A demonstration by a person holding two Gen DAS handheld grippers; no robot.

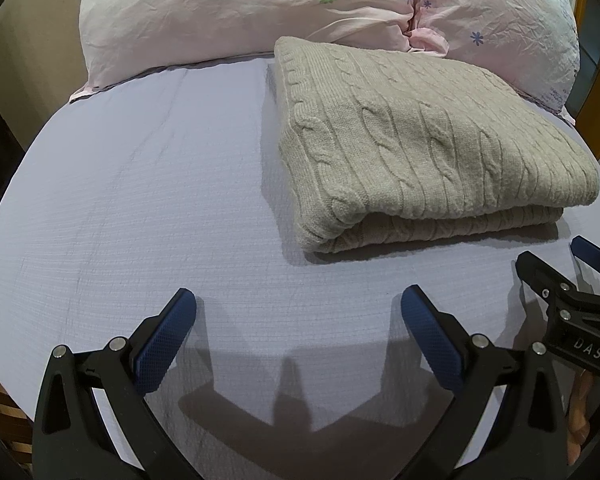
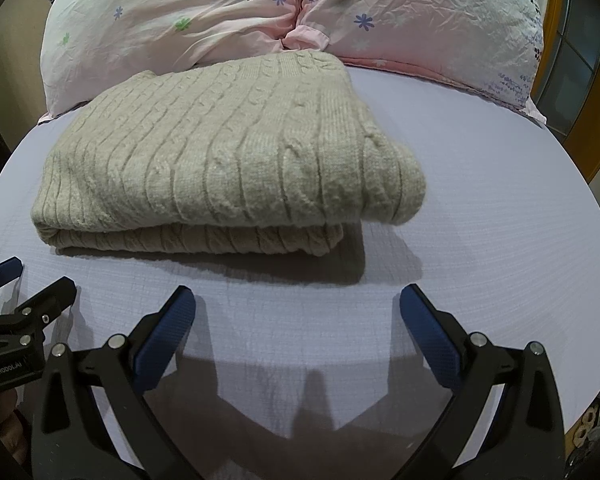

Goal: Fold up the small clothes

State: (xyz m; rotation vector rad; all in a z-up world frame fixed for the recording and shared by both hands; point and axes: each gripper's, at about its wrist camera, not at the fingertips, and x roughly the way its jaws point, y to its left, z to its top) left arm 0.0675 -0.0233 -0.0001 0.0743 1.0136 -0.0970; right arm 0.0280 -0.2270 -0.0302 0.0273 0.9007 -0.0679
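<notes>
A beige cable-knit sweater [image 1: 420, 140] lies folded in a thick rectangle on the lilac bedsheet [image 1: 139, 200]; it also shows in the right wrist view [image 2: 219, 160]. My left gripper [image 1: 297, 308] is open and empty, hovering over the sheet in front and to the left of the sweater. My right gripper [image 2: 297, 308] is open and empty, in front of the sweater's near folded edge. Each gripper shows at the edge of the other's view: the right one [image 1: 556, 268], the left one [image 2: 39, 280].
Two pink floral pillows [image 1: 239, 12] [image 2: 440, 20] lie against the head of the bed behind the sweater. The lilac sheet [image 2: 500, 200] stretches to the right. A wooden frame [image 2: 580, 80] stands at the far right.
</notes>
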